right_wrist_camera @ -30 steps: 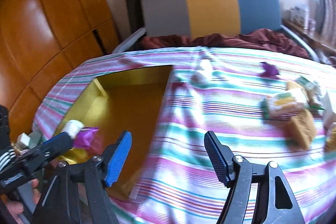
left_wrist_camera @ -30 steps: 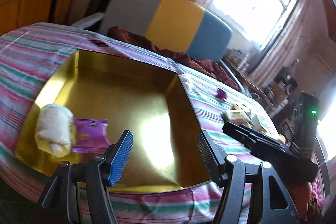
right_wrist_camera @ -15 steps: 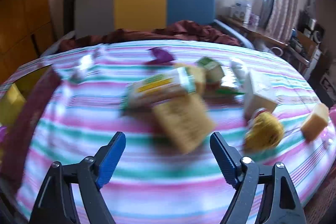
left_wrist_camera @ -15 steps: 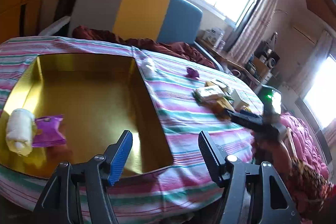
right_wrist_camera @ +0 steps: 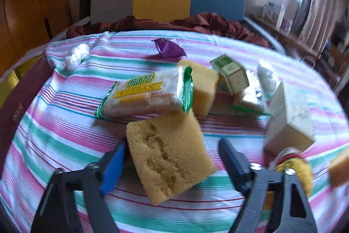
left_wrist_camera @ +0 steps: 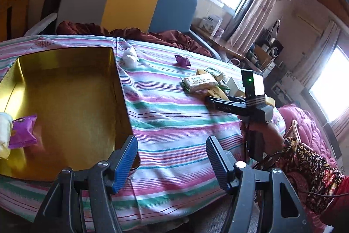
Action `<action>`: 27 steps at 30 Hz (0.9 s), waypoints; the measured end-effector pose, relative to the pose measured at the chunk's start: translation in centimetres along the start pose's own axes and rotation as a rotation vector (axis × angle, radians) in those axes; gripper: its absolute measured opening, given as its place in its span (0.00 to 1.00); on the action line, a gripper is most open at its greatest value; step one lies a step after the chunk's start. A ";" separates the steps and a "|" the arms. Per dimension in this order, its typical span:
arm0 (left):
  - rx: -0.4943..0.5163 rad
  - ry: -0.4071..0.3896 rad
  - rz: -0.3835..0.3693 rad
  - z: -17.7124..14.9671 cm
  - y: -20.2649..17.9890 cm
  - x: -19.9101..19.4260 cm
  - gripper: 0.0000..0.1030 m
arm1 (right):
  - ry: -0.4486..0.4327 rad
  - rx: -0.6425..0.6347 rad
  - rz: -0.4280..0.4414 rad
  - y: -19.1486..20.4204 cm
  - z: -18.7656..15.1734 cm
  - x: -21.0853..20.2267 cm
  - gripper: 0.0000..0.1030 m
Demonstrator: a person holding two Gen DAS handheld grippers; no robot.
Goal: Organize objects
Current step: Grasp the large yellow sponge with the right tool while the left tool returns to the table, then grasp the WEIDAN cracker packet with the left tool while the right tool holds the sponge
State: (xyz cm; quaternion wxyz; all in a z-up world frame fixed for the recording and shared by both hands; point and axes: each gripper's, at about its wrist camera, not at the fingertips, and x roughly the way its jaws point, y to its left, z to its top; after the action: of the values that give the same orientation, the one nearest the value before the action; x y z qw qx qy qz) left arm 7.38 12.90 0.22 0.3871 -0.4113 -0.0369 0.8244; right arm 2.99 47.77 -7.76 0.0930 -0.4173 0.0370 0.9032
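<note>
Right gripper: jaws closing around a yellow sponge, snack packet and box crowding it; left gripper jaws open, empty.

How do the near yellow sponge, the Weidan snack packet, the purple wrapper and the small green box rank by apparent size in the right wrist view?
1. near yellow sponge, though it lies closest to the camera
2. Weidan snack packet
3. purple wrapper and small green box: too alike to rank
</note>
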 end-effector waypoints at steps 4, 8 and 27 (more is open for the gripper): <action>0.018 0.022 0.005 0.7 -0.7 0.9 0.64 | -0.015 0.019 0.019 0.2 -0.5 0.0 0.63; 0.045 0.041 0.027 1.9 -1.5 2.1 0.64 | -0.045 0.015 -0.020 0.6 -0.9 -0.5 0.60; 0.323 0.270 0.031 9.0 -6.8 15.8 0.68 | -0.080 0.292 -0.219 -3.6 -2.7 -1.5 0.59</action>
State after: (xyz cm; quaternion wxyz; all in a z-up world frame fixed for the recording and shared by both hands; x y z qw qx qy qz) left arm -0.57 30.49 -1.52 0.4365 -0.4513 0.1544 0.7629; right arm 6.69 50.66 -8.34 0.2519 -0.3645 0.1180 0.8887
